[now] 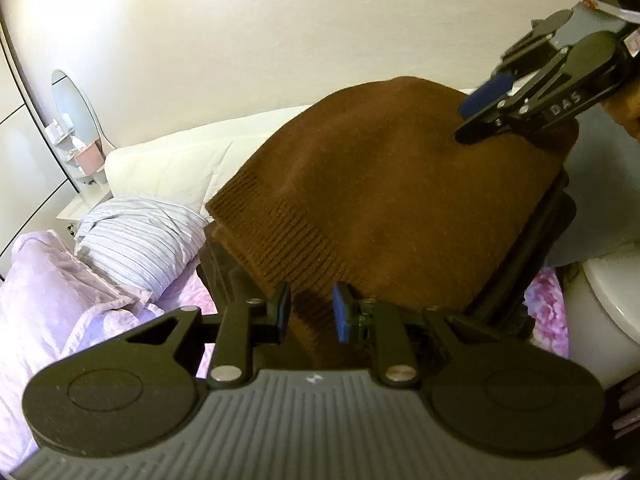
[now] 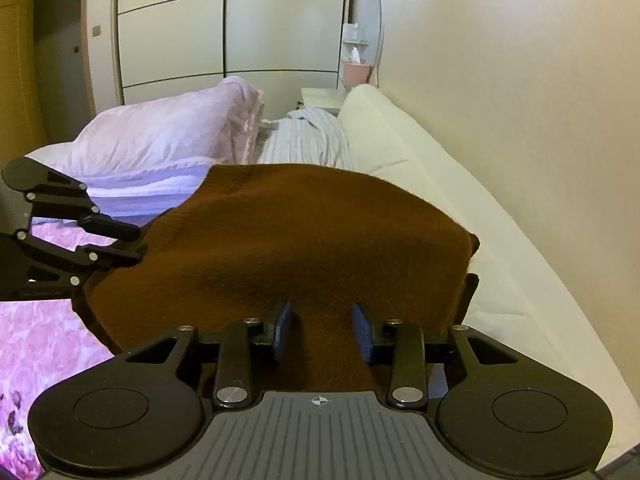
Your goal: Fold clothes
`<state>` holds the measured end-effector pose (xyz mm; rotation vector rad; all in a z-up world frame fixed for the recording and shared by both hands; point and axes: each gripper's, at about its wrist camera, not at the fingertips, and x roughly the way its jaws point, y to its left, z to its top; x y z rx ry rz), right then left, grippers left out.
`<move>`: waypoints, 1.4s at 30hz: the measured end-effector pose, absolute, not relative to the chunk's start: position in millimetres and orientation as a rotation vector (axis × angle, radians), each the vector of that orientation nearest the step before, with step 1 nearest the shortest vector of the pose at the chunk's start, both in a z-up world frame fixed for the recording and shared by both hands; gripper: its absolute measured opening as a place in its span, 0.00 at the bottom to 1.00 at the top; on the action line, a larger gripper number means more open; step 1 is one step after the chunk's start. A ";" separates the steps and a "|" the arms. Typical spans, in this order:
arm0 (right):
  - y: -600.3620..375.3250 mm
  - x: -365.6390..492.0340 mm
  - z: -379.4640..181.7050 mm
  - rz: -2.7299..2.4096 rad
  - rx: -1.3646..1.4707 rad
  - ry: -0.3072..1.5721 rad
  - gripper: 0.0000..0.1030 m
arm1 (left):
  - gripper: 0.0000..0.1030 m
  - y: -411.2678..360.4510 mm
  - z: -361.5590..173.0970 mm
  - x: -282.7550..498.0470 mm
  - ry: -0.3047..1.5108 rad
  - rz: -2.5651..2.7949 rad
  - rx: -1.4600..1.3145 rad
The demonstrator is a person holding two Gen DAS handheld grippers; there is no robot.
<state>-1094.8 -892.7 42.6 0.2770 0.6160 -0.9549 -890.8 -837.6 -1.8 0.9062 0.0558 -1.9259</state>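
Brown knit sweater (image 1: 372,184) — one item, ribbed hem showing at centre left of the left wrist view, folded into a thick domed stack that fills the middle of both views; it rests on a dark layered pile or support (image 1: 532,240) whose edges show under it at lower right, on a bed with a pink floral sheet (image 2: 44,332). Left gripper (image 1: 311,312): jaws narrowly parted at bottom centre of its own view, a ridge of brown knit lying between the blue pads (image 1: 342,312); whether the pads press on it cannot be told, though a gap seems to show on each side. Right gripper (image 2: 322,330): jaws moderately wide, a tongue of the same knit between them, pads apparently clear of it; in the left wrist view it sits at upper right, over the far edge of the sweater. Surroundings: lilac quilt (image 2: 168,128), striped pillow (image 1: 140,236), white headboard cushion (image 2: 400,148), oval mirror (image 1: 78,108) at upper left. Risks, as judged: with both grips loose or loosening, the dome may slump and the top fold slide off toward the lower left; a pad snagging the loose knit on withdrawal would drag the fold open — the ribbed hem looks likeliest to catch; the stack under it could shift if nudged
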 end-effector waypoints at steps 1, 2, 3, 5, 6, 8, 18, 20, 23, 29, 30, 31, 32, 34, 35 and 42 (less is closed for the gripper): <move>-885.8 -1099.3 46.4 -0.972 0.272 0.587 0.64 | 0.29 -835.0 1.5 -889.8 0.052 -1.919 0.897; -878.5 -1103.8 51.0 -0.990 0.267 0.551 0.79 | 0.36 -832.1 6.4 -887.8 0.049 -1.912 0.884; -871.1 -1108.3 55.6 -1.009 0.262 0.515 0.81 | 0.40 -827.5 10.4 -884.6 0.047 -1.907 0.866; -854.7 -1117.0 63.8 -1.046 0.254 0.452 0.81 | 0.53 -816.0 17.1 -876.9 0.042 -1.903 0.827; -841.5 -1119.6 64.6 -1.081 0.256 0.433 0.81 | 0.57 -810.2 20.5 -873.0 0.040 -1.901 0.808; -812.0 -1123.2 64.2 -1.162 0.265 0.397 0.81 | 0.71 -796.9 25.7 -863.2 0.039 -1.898 0.767; -637.7 -1091.0 13.3 -1.502 0.540 0.329 0.97 | 0.93 -703.1 8.5 -793.5 0.125 -2.031 0.667; -596.3 -1070.3 4.1 -1.588 0.580 0.308 0.97 | 0.94 -676.3 3.3 -772.4 0.146 -2.069 0.661; -537.6 -1034.7 -8.6 -1.731 0.671 0.288 0.97 | 0.98 -638.3 -2.7 -742.7 0.179 -2.102 0.681; -458.6 -961.5 -9.3 -1.725 0.841 0.322 0.97 | 0.98 -572.8 2.6 -700.4 0.228 -2.087 0.750; -450.1 -952.8 -4.3 -1.718 0.830 0.330 0.97 | 0.98 -564.9 5.0 -696.4 0.227 -2.081 0.753; -441.5 -944.0 0.6 -1.711 0.819 0.339 0.97 | 0.98 -558.1 8.2 -692.8 0.227 -2.074 0.748; -437.5 -937.8 5.4 -1.707 0.805 0.343 0.97 | 0.98 -552.9 12.3 -689.5 0.227 -2.066 0.733; -433.2 -927.2 14.8 -1.702 0.771 0.348 0.97 | 0.98 -542.8 20.2 -685.0 0.228 -2.052 0.714; -431.1 -922.0 19.6 -1.699 0.755 0.350 0.97 | 0.98 -539.2 23.3 -684.0 0.231 -2.049 0.710; -429.7 -903.0 50.2 -1.682 0.648 0.381 0.97 | 0.98 -521.6 46.3 -682.2 0.271 -2.019 0.656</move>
